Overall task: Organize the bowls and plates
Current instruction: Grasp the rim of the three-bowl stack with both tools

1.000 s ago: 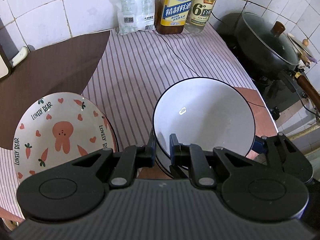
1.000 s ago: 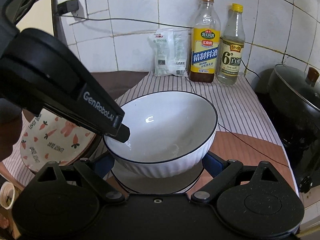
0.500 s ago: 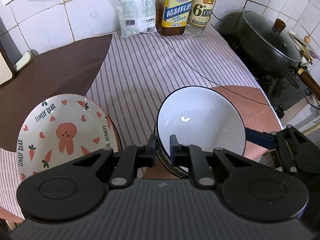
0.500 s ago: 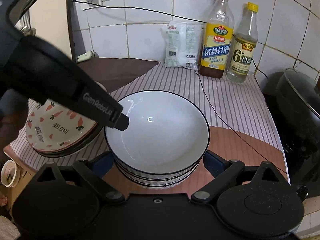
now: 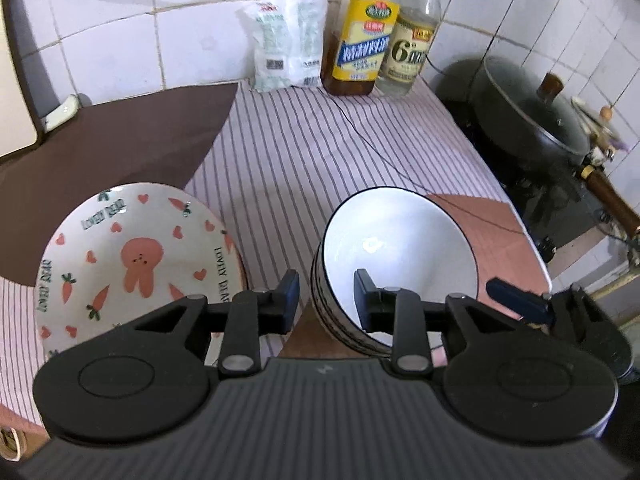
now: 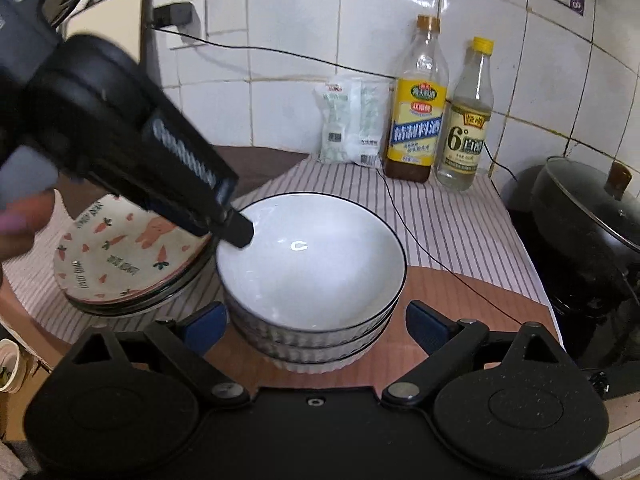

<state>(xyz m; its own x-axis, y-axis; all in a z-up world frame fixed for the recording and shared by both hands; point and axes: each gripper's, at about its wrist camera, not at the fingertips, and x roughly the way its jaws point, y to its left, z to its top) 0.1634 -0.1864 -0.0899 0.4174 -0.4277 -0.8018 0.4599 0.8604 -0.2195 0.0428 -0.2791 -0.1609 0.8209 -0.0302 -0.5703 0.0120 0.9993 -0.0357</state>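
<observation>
A stack of white bowls with black rims (image 6: pixel 316 276) sits on the brown mat; it also shows in the left wrist view (image 5: pixel 396 256). A stack of plates topped by a rabbit-and-carrot plate (image 5: pixel 132 264) lies to its left, also in the right wrist view (image 6: pixel 120 256). My left gripper (image 5: pixel 326 300) is open, its jaws straddling the top bowl's near-left rim without gripping it. My right gripper (image 6: pixel 316 322) is open, its blue pads on either side of the bowl stack, apart from it.
Two bottles (image 5: pixel 362 44) and a white packet (image 5: pixel 286 40) stand at the tiled back wall. A lidded black pot (image 5: pixel 532 116) sits on the stove at right. A thin black cable (image 5: pixel 384 160) runs across the striped cloth (image 5: pixel 320 152). The counter edge is close.
The top bowl came down onto the bowl stack. My left gripper, shut on its rim before, has opened. Both grippers rose and pulled back a little.
</observation>
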